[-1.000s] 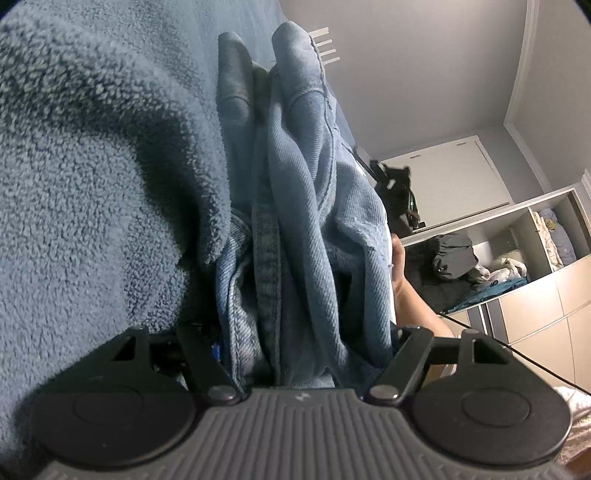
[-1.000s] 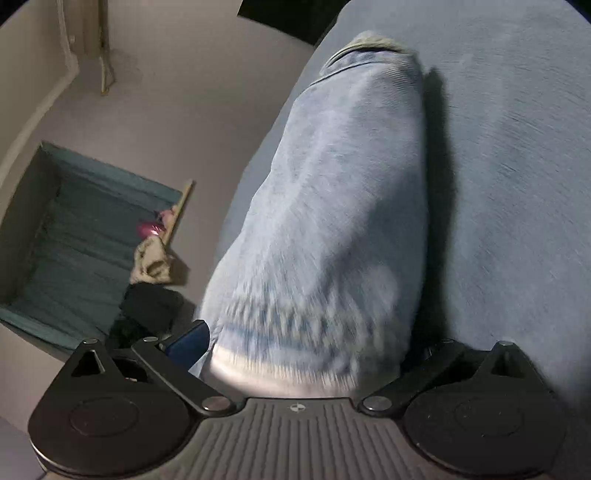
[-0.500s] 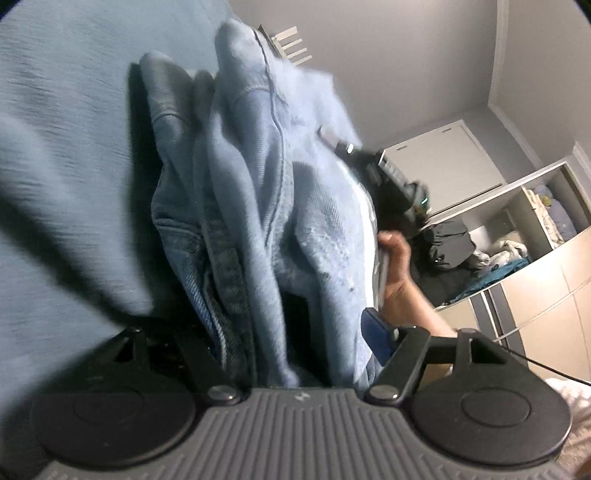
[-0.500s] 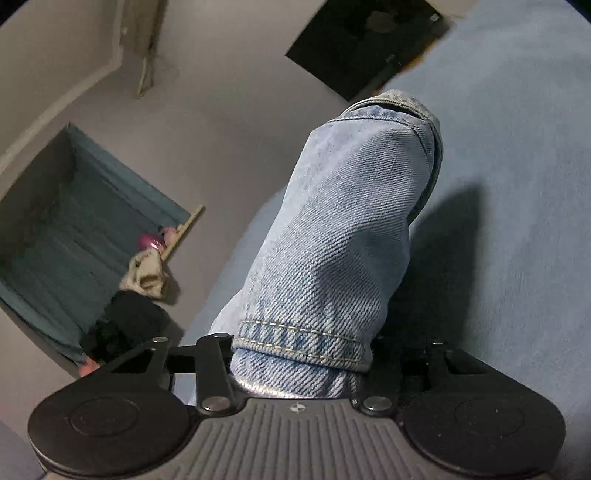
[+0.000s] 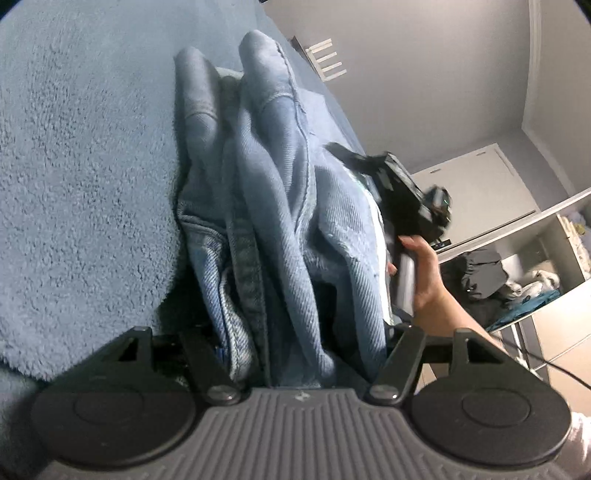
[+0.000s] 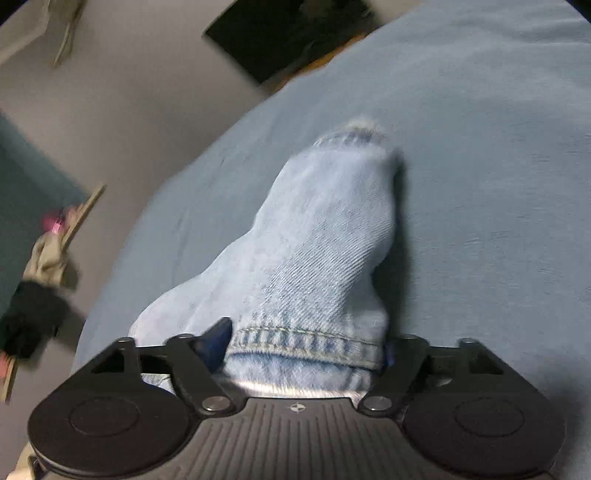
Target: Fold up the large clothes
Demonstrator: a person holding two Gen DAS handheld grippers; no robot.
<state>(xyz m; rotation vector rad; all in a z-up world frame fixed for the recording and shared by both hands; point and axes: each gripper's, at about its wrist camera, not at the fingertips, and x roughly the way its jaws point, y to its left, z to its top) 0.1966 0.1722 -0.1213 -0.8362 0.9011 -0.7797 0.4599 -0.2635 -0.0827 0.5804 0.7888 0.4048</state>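
A pair of light blue jeans [image 5: 280, 206] lies bunched in long folds on a blue fleece blanket [image 5: 85, 166]. My left gripper [image 5: 295, 332] has the thick waist end filling the gap between its fingers, and its jaws are closing on it. In the right wrist view a jeans leg [image 6: 325, 229] rises off the blue bed [image 6: 480, 166]. Its stitched hem spans my right gripper [image 6: 303, 343], touching both blue pads [image 6: 218, 332] while the jaws are opening. A hand [image 5: 424, 273] holding the other tool shows beside the denim.
An open shelf unit [image 5: 517, 280] stuffed with clothes and a white cupboard door [image 5: 480, 184] stand past the bed. On the floor lie a teal box [image 6: 22, 184], dark clothes [image 6: 29, 317] and a black flat item [image 6: 288, 33].
The right gripper's jaws narrowed on the leg hem, then widened, and it rose with the leg above the bed. The left gripper slid along the blanket with its bundle; the other hand came into view.
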